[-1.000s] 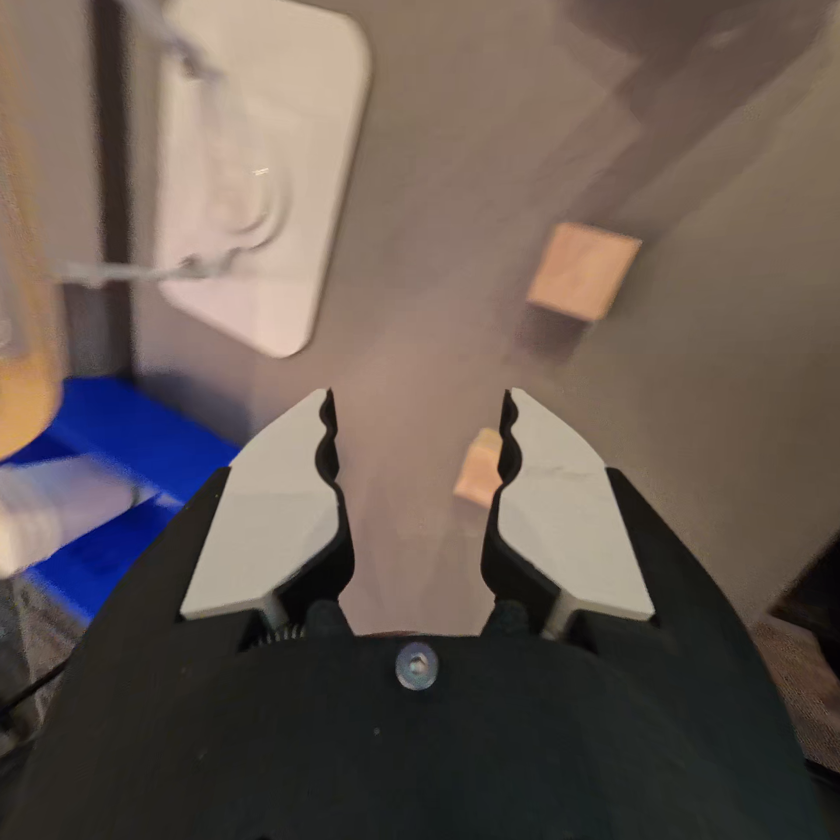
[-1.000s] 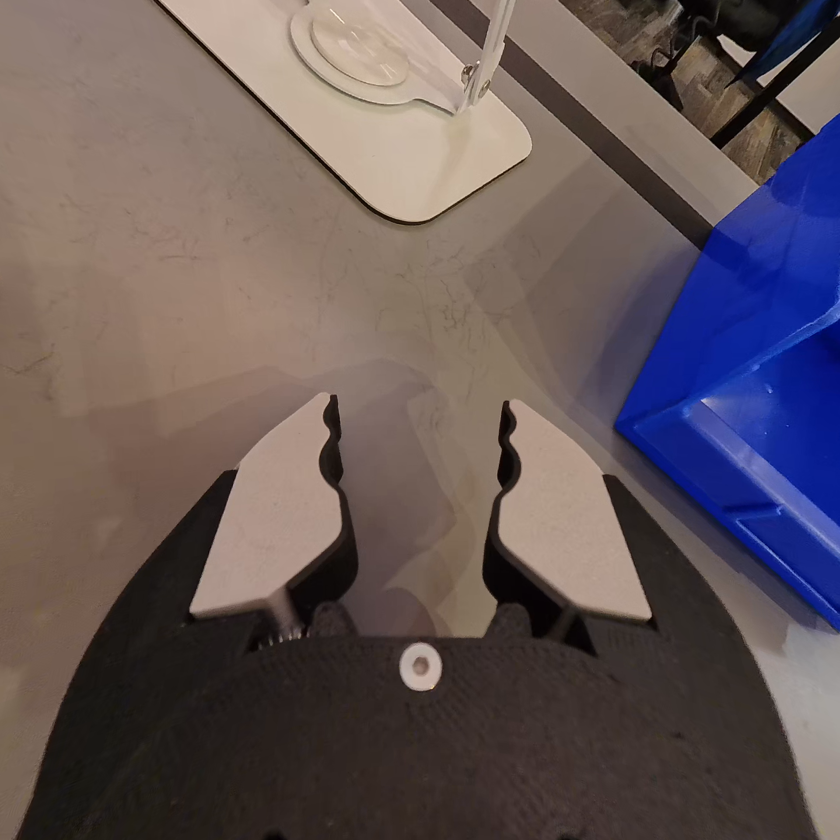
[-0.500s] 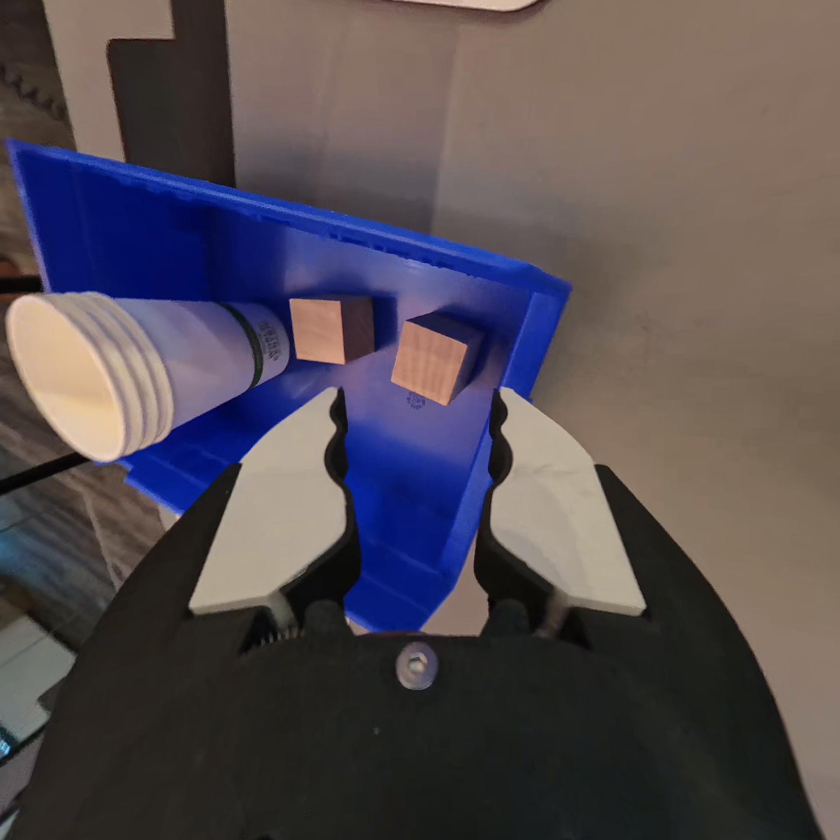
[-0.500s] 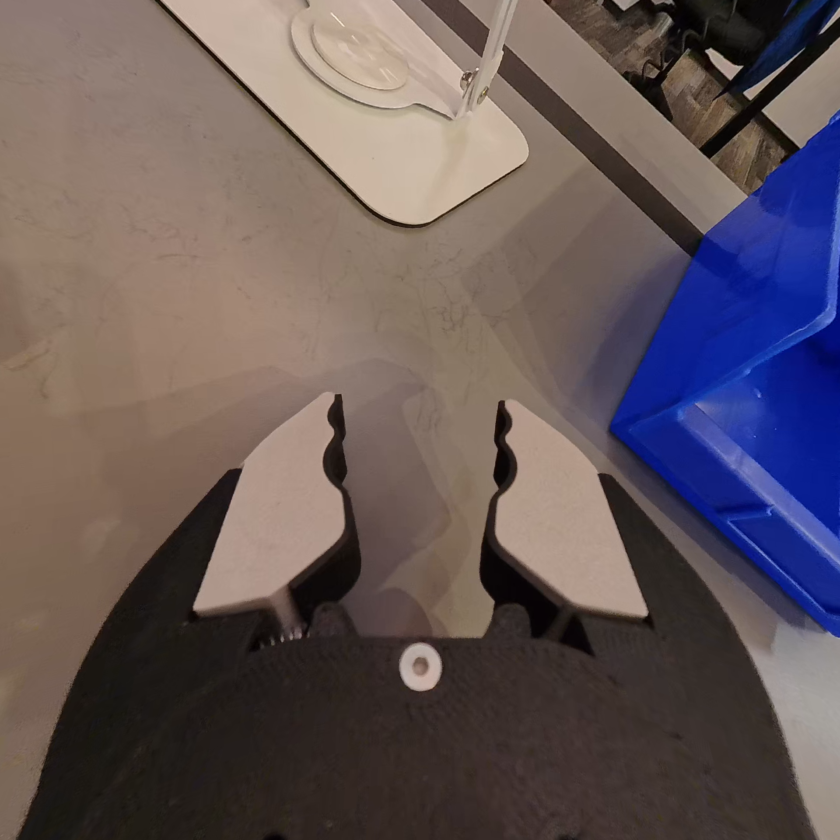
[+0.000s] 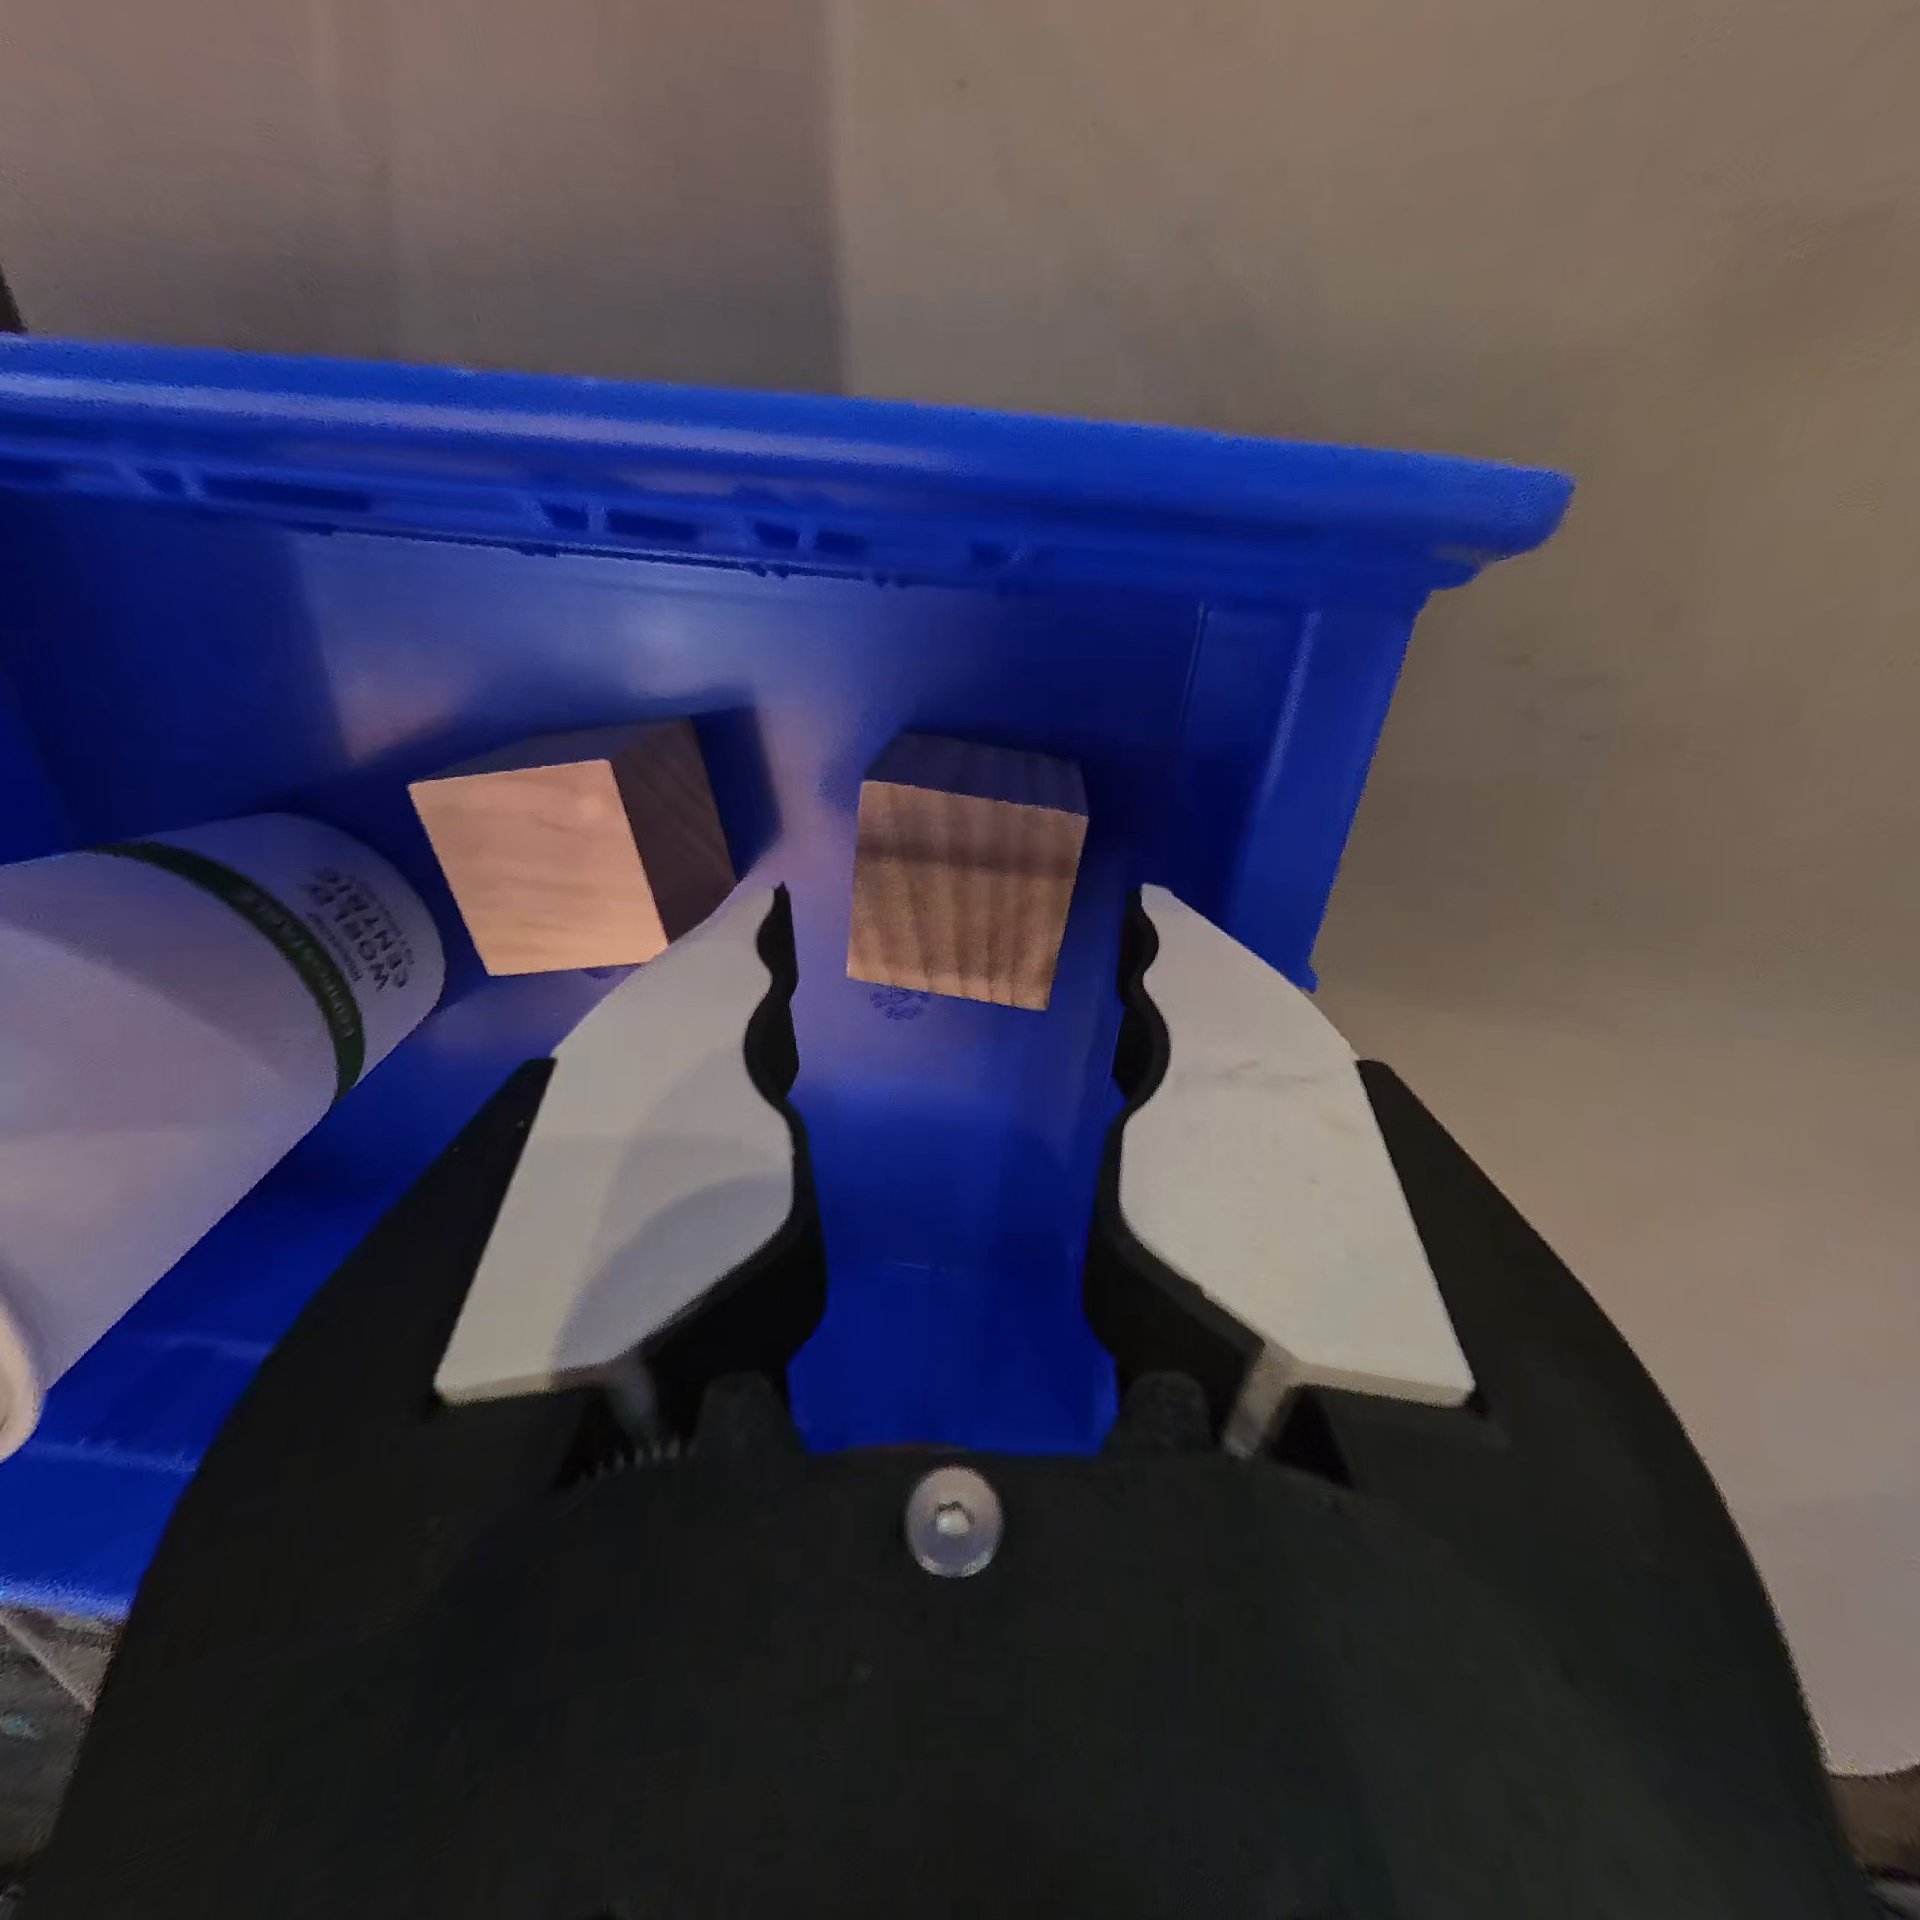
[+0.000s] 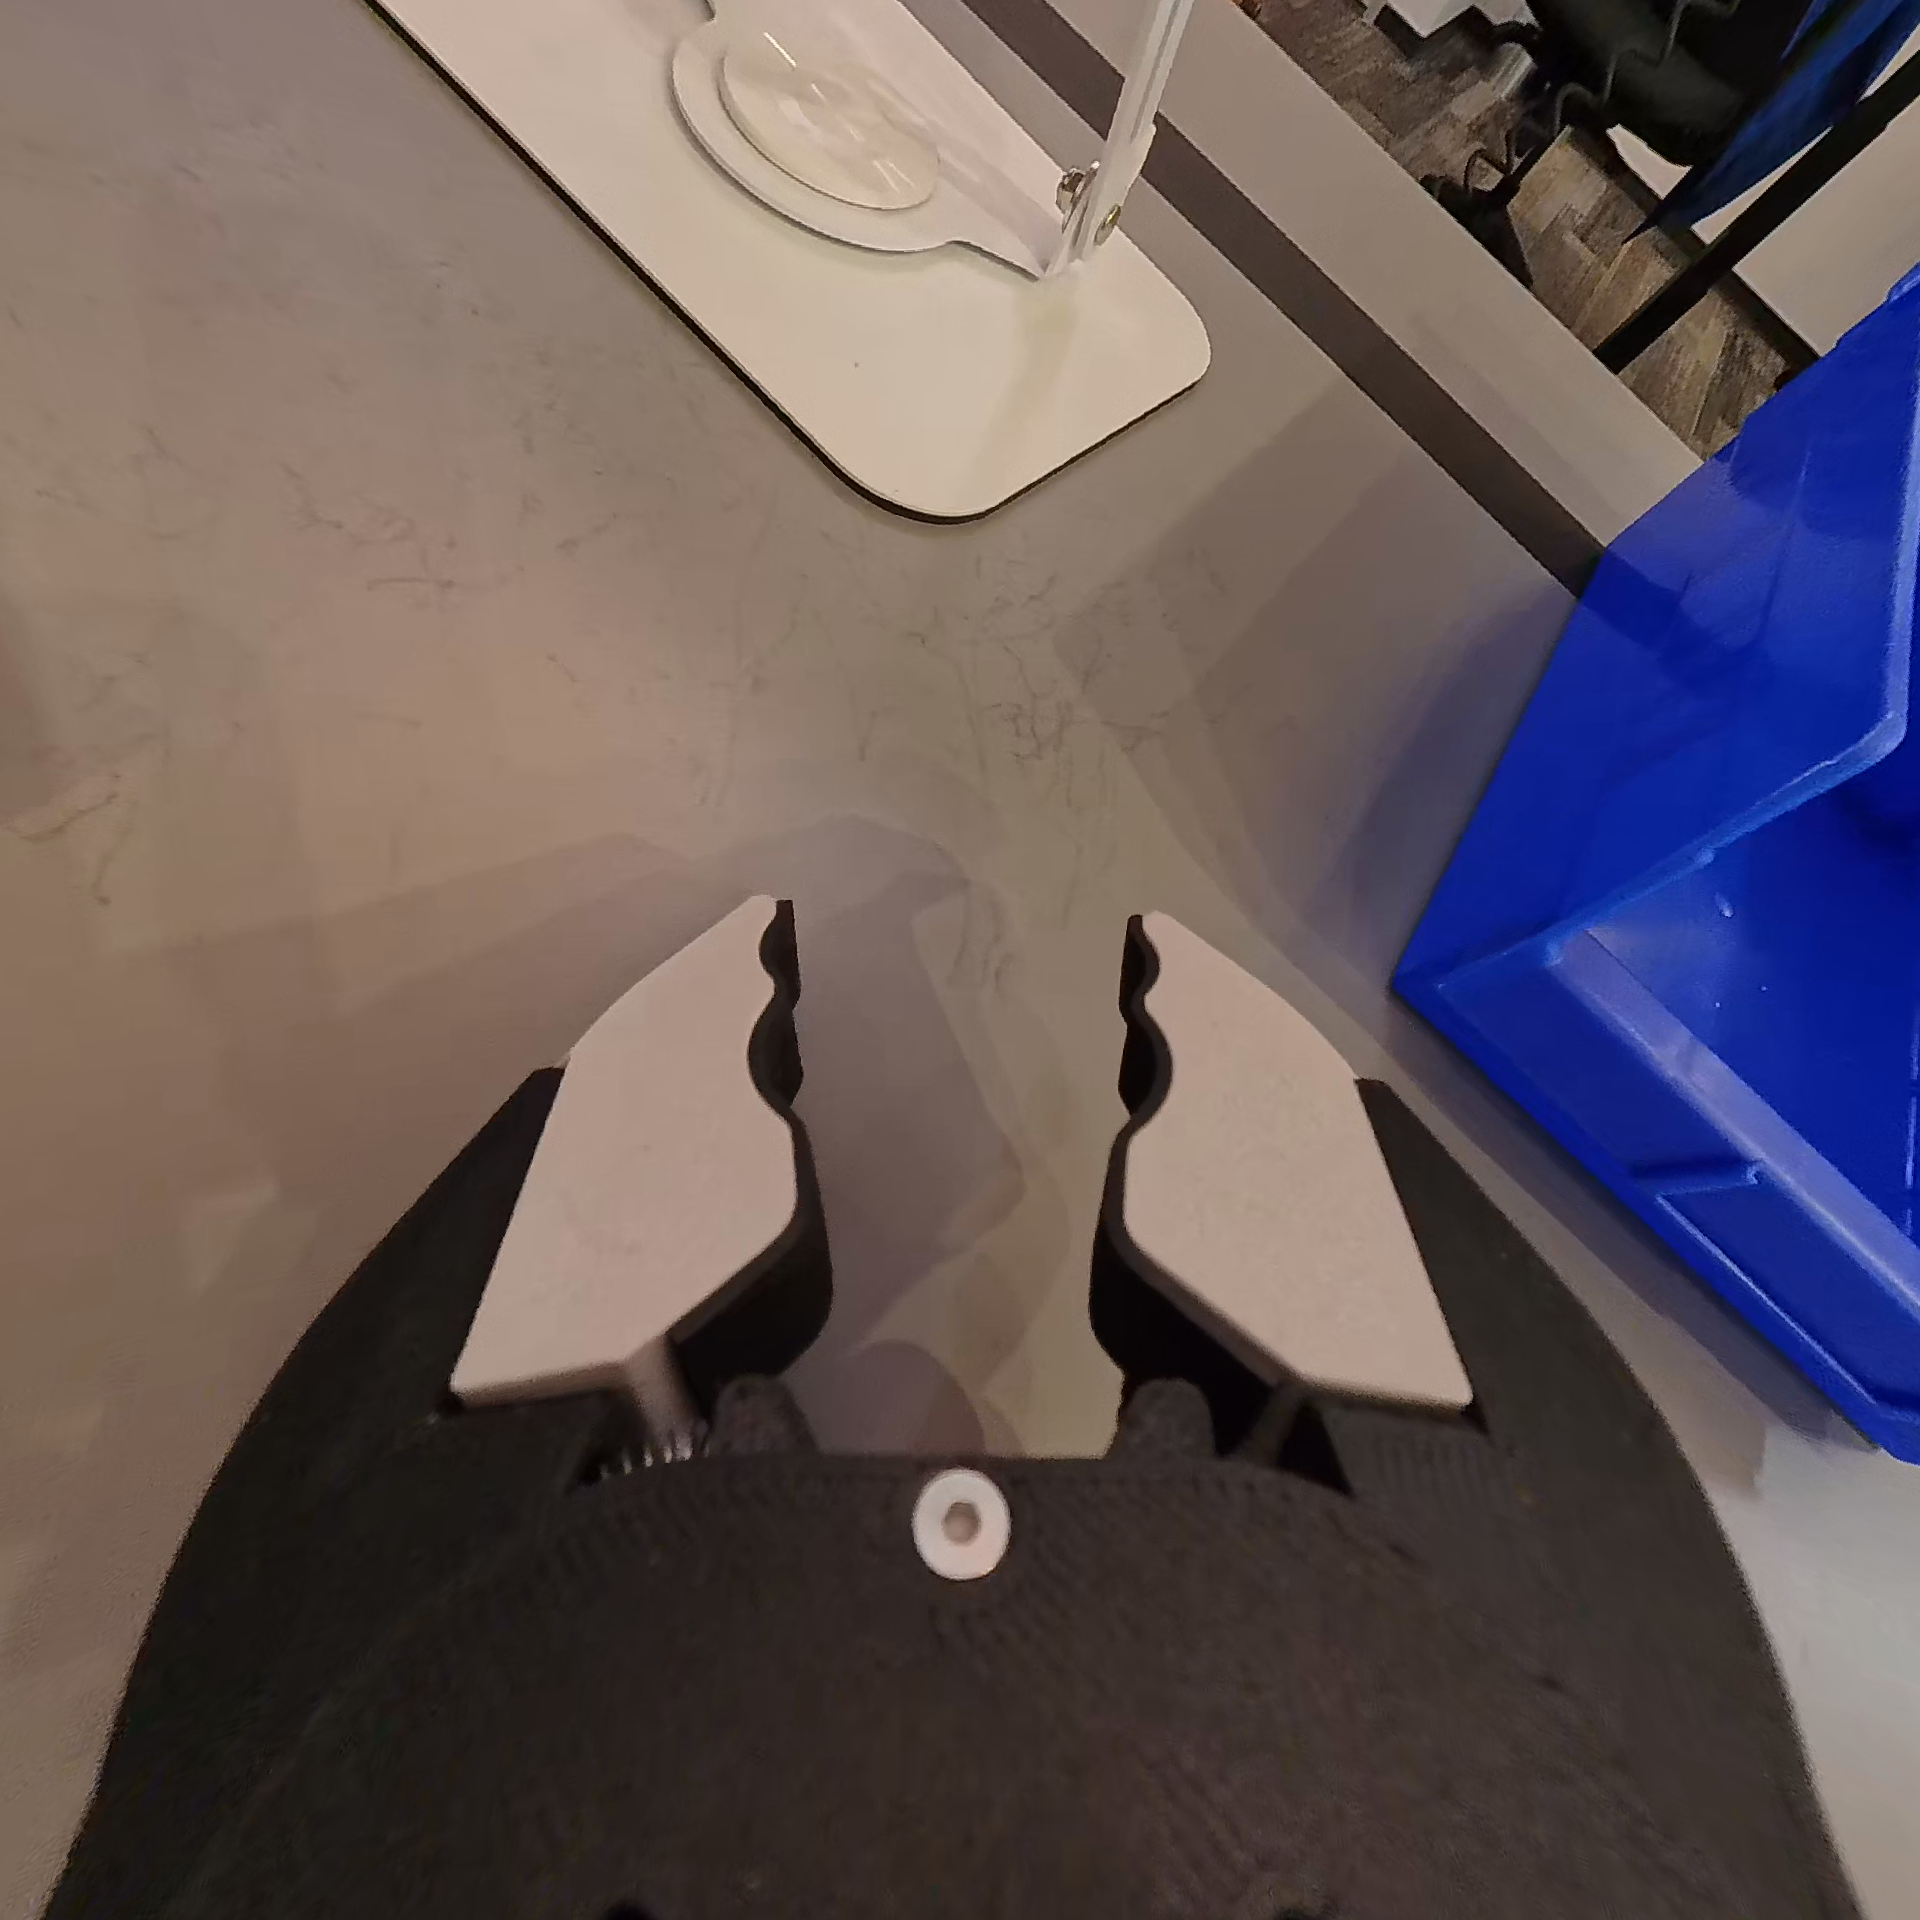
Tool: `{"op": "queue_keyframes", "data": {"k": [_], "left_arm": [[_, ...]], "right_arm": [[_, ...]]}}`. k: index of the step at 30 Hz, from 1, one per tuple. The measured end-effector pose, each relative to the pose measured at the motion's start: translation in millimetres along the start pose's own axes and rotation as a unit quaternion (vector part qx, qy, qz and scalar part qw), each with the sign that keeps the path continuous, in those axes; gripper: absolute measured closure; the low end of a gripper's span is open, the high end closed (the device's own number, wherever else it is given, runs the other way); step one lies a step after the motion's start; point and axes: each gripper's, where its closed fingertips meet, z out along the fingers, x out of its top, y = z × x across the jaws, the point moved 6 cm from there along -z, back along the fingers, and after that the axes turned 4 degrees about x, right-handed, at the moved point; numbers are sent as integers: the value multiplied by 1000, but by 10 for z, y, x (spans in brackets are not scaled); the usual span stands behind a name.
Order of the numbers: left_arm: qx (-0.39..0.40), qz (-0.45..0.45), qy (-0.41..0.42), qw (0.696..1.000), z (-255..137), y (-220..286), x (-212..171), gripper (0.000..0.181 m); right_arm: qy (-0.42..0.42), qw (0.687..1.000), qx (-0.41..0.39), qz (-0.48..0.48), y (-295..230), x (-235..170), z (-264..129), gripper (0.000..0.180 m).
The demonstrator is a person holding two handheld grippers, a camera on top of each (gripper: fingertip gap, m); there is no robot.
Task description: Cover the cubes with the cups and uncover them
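In the left wrist view two wooden cubes lie inside a blue bin (image 5: pixel 790 468): the left cube (image 5: pixel 561 873) and the right cube (image 5: pixel 961 894). A stack of white paper cups (image 5: pixel 177 1049) lies on its side in the bin, left of the cubes. My left gripper (image 5: pixel 961 909) is open, its tips on either side of the right cube's near face, not touching it. My right gripper (image 6: pixel 961 925) is open and empty above the grey table (image 6: pixel 364 675); the blue bin (image 6: pixel 1683 935) is to its right.
A white lamp base (image 6: pixel 883 312) with a thin arm stands on the table ahead of the right gripper. A dark strip runs along the table's far edge, with floor and dark furniture beyond.
My left gripper swung from the table over to the blue bin and moved in close to the right cube. The right gripper stayed nearly still, open.
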Motion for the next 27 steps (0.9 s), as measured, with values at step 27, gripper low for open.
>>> {"op": "queue_keyframes", "data": {"k": [27], "left_arm": [[58,-28,110,992,-1085,1500,2310,136]], "right_arm": [[4,999,-46,9,502,-651,-632,113]]}}
